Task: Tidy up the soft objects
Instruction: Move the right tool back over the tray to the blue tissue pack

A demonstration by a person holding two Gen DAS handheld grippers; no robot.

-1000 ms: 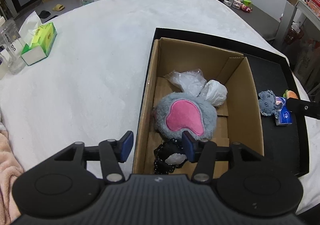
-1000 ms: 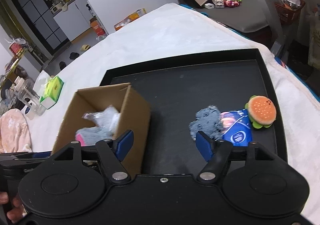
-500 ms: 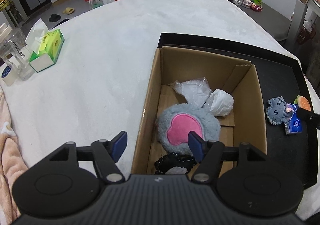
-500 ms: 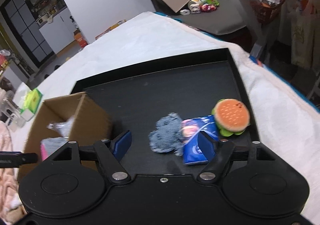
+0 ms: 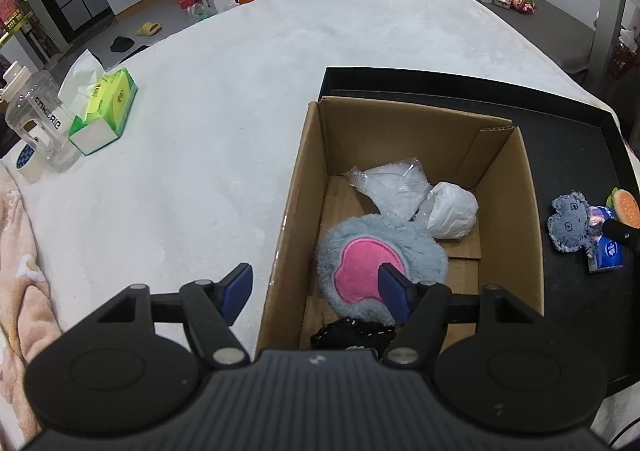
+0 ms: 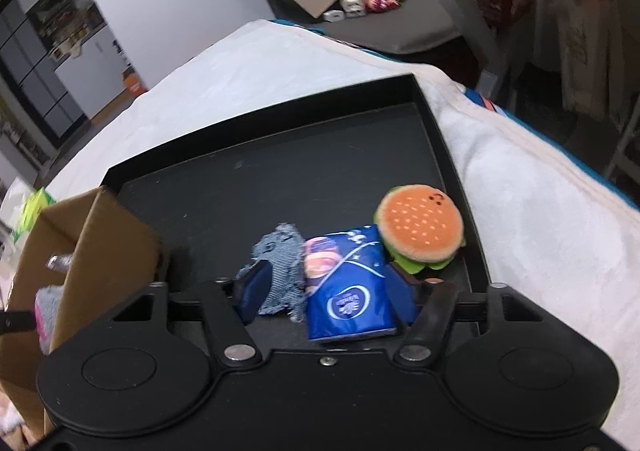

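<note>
A cardboard box (image 5: pixel 400 127) stands on a black tray (image 5: pixel 580 139). It holds a grey and pink plush (image 5: pixel 360 267), white plastic bags (image 5: pixel 452 211) and a black item (image 5: pixel 352 335). My left gripper (image 5: pixel 316 291) is open above the box's left wall, holding nothing. On the tray (image 6: pixel 280 179) right of the box (image 6: pixel 112 247) lie a grey denim toy (image 6: pixel 282 271), a blue tissue pack (image 6: pixel 348 291) and a burger plush (image 6: pixel 420 227). My right gripper (image 6: pixel 326 291) is low over them. Its jaws are closing, with the denim toy and blue pack between them.
The tray rests on a white blanket-covered surface (image 5: pixel 200 131). At its left edge stand a green tissue box (image 5: pixel 108 107), a clear bottle (image 5: pixel 40 119) and a tape roll (image 5: pixel 28 165). A pink cloth (image 5: pixel 20 271) lies at the near left.
My right gripper has dropped toward the denim toy and blue pack, and its jaws have narrowed around them. My left gripper's jaws have widened and it has drawn back a little from the box.
</note>
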